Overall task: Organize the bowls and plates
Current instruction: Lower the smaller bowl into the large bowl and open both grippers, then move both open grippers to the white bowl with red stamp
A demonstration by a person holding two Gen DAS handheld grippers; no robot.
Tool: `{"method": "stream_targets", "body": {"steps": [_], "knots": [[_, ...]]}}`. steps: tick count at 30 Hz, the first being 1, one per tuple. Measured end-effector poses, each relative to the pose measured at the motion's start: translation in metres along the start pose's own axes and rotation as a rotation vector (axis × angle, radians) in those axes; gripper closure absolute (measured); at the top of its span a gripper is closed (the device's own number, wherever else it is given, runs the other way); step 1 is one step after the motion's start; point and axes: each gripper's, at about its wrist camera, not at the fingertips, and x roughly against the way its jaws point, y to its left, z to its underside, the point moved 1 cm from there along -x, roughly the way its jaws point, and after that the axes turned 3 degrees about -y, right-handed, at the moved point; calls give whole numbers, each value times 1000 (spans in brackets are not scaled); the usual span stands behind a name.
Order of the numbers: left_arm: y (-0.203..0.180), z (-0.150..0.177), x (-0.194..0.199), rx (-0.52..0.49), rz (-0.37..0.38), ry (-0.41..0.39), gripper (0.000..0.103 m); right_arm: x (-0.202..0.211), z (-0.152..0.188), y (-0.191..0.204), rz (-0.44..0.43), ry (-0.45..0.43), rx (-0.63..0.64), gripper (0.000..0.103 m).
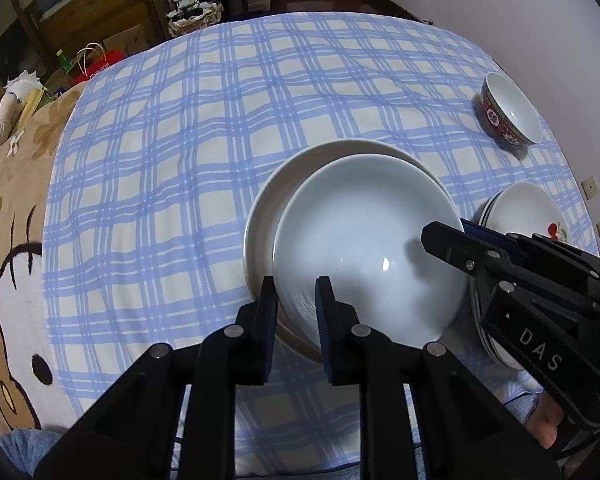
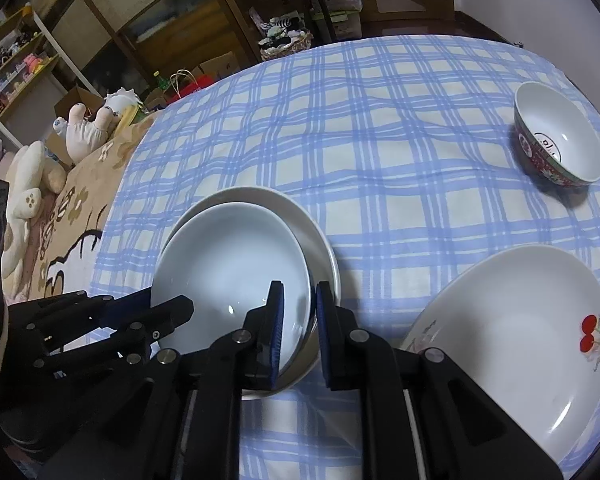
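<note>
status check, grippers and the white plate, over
Left gripper and right gripper both on the white plate rim. Plate tilted in the bigger dish. Nothing in the way.

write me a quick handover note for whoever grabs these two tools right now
Left tool: jaws straddle the near rim of the white plate; can't tell if the pads press.
Right tool: shut on the same plate's rim, on the other side.
White plate lies off-centre in the larger cream plate on the checked cloth.
Cherry plates: stacked to the right.
Red bowl: alone, upright, far right.
Done: plates seem grouped in two piles.
Left: probably centre the white plate and let go, then find the bowl a spot.
</note>
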Motion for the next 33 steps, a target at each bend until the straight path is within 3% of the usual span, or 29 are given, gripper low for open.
{"method": "stream_targets", "body": {"steps": [12,13,14,15,16,20,23,25,30,33], "knots": [[2,1,10,-10,1,-6,79,-1,0,-2,1,6,-1,86],[1,1,12,-14,-21,-15,70,0,-1,-1,4,2,3,86],[-1,0,14,-23,-63,-34,50,2,-1,0,9,-4,5,85],[-1,0,19,-34,-104,-71,45,3,-2,0,16,-9,10,82],[-1,0,24,-44,-114,-98,44,4,-2,1,13,-12,14,80],[11,0,26,4,-80,-78,44,9,-5,2,16,-21,18,74],[17,1,32,22,-87,-90,44,19,-7,-1,39,-44,20,55],[22,1,37,38,-59,-96,44,28,-9,-3,56,-63,27,51],[16,-4,47,29,-68,-150,27,49,-13,-18,100,-97,9,22],[11,-6,53,18,-66,-177,20,65,-14,-32,131,-118,-14,13]]}}
